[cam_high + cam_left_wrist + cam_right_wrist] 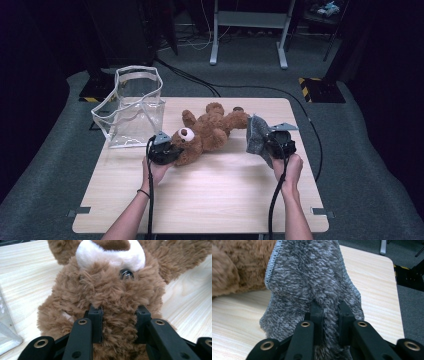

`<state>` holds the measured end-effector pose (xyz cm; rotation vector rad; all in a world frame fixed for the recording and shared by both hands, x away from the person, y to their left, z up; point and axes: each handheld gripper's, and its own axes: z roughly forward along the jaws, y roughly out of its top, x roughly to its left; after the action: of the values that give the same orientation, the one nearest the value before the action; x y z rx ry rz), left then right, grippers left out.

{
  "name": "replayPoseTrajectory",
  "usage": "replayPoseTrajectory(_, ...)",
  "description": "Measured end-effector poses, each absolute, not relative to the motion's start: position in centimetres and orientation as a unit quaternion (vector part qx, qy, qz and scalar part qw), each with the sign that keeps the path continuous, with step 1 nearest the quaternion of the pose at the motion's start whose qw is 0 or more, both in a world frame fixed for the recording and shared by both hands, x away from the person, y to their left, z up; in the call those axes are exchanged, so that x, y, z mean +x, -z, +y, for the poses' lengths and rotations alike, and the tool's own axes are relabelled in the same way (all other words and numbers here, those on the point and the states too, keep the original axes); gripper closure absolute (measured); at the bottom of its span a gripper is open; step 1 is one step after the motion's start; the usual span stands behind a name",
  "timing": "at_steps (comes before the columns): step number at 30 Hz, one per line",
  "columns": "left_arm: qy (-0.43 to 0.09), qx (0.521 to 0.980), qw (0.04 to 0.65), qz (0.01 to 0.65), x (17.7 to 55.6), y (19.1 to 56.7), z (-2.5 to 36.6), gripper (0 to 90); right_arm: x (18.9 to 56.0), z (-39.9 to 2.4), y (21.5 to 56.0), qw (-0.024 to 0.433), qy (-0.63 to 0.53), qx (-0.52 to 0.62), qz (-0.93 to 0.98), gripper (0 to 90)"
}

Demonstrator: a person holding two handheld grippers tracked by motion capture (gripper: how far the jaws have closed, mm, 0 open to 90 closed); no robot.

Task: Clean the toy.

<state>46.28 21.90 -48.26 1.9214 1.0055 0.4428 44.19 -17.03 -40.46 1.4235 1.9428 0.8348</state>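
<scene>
A brown teddy bear [207, 131] lies on its back across the middle of the wooden table [210, 195], head toward the left. My left gripper [165, 150] is shut on the fur of the bear's head [110, 290], with fur bulging between the jaws [119, 325]. My right gripper [275, 141] is shut on a grey fluffy cloth [256, 134], held up just right of the bear's legs. In the right gripper view the cloth [312, 280] stands bunched between the jaws [331, 320], with bear fur [234, 267] at the upper left.
A clear plastic bag [132, 107] with white trim stands open at the table's back left corner, its corner [6, 332] close beside the bear. Cables run over the grey floor behind the table, where a white stand [248, 30] rises.
</scene>
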Motion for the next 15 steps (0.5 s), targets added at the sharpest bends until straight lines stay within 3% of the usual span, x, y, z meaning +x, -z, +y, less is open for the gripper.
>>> replayPoseTrajectory(15, -0.154, 0.804, 0.457, 0.348, 46.2, 47.9, 22.5, 68.2, 46.5, -13.4, 38.5, 0.281, -0.315, 0.495, 0.759, 78.8)
